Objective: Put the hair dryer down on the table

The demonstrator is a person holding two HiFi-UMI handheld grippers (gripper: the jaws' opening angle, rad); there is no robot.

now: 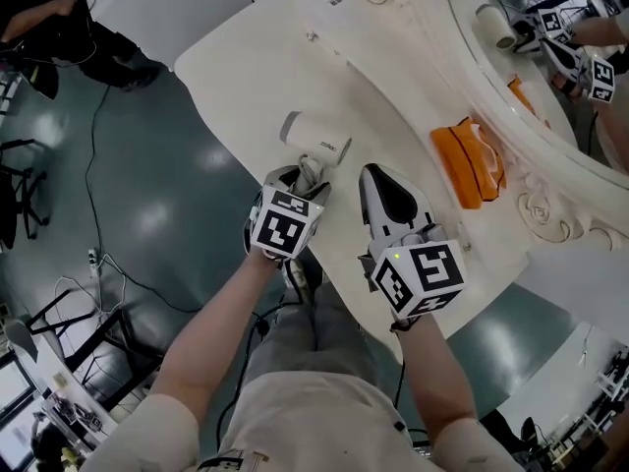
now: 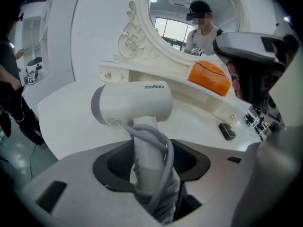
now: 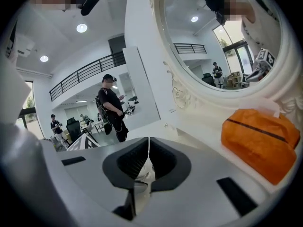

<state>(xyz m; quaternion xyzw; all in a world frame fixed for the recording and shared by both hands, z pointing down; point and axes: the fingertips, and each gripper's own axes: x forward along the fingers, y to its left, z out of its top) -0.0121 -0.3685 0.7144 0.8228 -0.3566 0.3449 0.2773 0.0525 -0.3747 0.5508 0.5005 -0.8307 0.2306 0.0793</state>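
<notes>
1. The task is looking only partly done. The hair dryer (image 1: 316, 138) is hanging over the near edge of the white tabletop (image 1: 246, 62), barrel lying crosswise and handle pointing back at the person. It is not yet resting there, as far as I can judge.
2. What is remaining: lowering it onto the tabletop, then letting go.
3. The left hand-held gripper (image 2: 151, 167) is clamping the dryer's handle, jaws standing wide around it and around the grey cord (image 2: 163, 148) wound on it.
4. The right hand-held gripper (image 3: 148, 162) is hovering just beside the left one with jaws pressed together on nothing, facing the orange pouch (image 3: 260, 143) below the mirror (image 3: 213, 37).
</notes>
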